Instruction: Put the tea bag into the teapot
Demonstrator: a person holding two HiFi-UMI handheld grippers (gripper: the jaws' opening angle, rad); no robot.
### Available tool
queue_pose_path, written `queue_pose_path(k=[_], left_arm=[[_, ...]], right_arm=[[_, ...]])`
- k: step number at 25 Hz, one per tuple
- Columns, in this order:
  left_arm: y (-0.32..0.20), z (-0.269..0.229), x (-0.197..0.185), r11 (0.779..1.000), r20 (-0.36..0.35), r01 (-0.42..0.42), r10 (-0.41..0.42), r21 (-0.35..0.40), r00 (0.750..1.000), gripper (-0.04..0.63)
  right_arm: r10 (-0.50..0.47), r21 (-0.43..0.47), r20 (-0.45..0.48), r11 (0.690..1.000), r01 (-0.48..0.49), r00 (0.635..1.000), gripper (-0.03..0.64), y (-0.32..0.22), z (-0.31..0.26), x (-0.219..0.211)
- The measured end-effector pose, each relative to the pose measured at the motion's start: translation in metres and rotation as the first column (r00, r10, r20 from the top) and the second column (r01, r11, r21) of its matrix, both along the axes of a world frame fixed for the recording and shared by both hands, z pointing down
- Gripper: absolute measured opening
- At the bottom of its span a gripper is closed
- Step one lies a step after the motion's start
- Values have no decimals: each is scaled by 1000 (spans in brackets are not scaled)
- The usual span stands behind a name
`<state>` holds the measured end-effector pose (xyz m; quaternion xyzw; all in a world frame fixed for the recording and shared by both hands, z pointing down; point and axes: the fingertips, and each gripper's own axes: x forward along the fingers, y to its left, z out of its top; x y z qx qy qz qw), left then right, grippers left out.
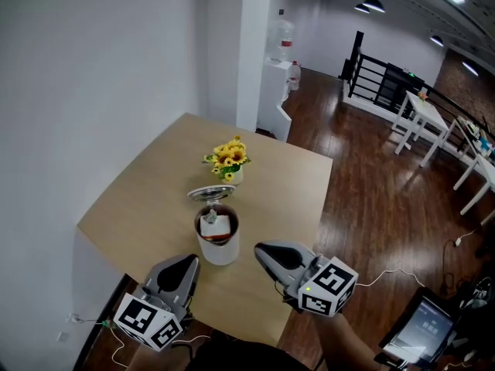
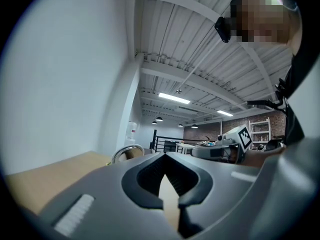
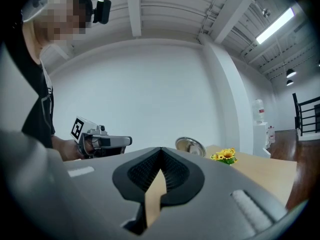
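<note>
The white teapot (image 1: 219, 244) stands near the front of the wooden table (image 1: 147, 199), its mouth uncovered. A pale tea bag (image 1: 213, 223) lies inside against the dark interior. The pot's metal lid (image 1: 210, 192) sits just behind the mouth and also shows as the lid (image 2: 125, 153) and the lid (image 3: 189, 145) in the gripper views. My left gripper (image 1: 188, 262) is to the pot's lower left and my right gripper (image 1: 259, 248) to its right, both apart from it. In their own views, the left gripper (image 2: 165, 154) and right gripper (image 3: 161, 149) have jaws closed together with nothing between them.
A small pot of yellow flowers (image 1: 228, 161) stands behind the teapot. The table's right edge (image 1: 321, 199) drops to a dark wooden floor. A white wall and pillar (image 1: 251, 45) border the table's left and far side. White tables (image 1: 421, 114) stand further off.
</note>
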<state>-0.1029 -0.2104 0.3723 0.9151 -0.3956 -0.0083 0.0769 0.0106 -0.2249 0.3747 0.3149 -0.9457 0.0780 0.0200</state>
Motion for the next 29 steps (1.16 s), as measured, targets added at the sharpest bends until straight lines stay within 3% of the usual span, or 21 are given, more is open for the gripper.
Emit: queue_pose_path(k=[29], left_arm=[[22, -4, 9, 1000, 16, 0, 0, -3, 1000, 5]], right_arm=[[4, 31, -4, 1000, -4, 1000, 0, 24, -13, 11]])
